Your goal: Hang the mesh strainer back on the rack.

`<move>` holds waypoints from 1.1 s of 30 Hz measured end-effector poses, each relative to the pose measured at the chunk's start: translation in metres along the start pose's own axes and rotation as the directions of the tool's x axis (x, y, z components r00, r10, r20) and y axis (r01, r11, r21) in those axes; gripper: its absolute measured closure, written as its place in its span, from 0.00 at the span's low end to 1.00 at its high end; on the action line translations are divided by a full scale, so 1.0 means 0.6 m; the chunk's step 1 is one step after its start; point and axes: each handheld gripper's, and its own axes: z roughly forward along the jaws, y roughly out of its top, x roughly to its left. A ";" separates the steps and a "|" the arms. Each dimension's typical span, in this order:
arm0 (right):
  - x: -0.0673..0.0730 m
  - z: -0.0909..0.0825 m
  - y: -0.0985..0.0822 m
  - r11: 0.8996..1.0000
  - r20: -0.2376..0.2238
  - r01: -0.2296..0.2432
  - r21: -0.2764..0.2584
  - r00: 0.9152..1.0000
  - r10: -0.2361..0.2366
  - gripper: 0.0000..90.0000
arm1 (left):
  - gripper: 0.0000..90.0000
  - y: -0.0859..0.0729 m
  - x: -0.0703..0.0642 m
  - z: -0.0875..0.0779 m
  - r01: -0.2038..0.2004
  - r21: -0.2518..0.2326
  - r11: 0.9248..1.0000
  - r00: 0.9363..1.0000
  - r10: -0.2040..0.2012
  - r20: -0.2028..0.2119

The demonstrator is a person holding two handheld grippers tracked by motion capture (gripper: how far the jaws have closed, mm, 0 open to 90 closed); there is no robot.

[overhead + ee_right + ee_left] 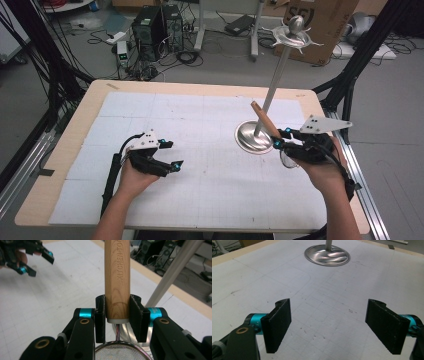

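High view: white gridded mat over a pale wood tabletop point(75, 112). Right of centre, a steel stand point(255, 136): round dished base, thin slanted pole, hook-armed crown with a ball on top, apparently made for hanging utensils. Right tongs point(278, 138), just beside the base, are clamped on a strainer point(263, 120), whose wooden handle points up and away toward the pole; the grip sits low on the handle, probably to leave the free end clear for the hooks. Left tongs point(174, 153) rest idle over the mat, well apart from the stand, jaws spread. Left gripper view: two flat black ribbed pads point(277, 325) stand wide apart with nothing between them; bare mat lies below with faint pencil lines and specks; the stand's base point(327, 256), polished and rippled with reflections, lies ahead. Right gripper view: jaws closed snugly on the round, smooth, light-brown handle point(117, 280), stamped with lettering down its length, near its grey ferrule; a wire neck leads down to a fine mesh bowl point(117, 353) with a metal rim below the jaws. The grey matt pole point(172, 272) slants at right; the other tongs point(35, 261) are at upper left.
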 end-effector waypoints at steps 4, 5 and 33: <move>-0.011 -0.020 0.005 0.999 0.025 0.004 -0.045 1.000 -0.003 0.76 | 0.24 0.000 0.000 0.000 0.002 0.000 1.000 1.000 -0.002 0.001; -0.012 -0.025 0.006 0.998 0.031 0.006 -0.060 1.000 -0.004 0.77 | 0.24 -0.001 0.000 0.001 0.005 0.000 1.000 1.000 -0.005 0.001; -0.038 -0.119 0.058 0.975 0.173 0.045 -0.216 0.985 -0.007 0.76 | 0.24 -0.002 0.000 0.004 0.008 0.006 1.000 1.000 -0.008 0.005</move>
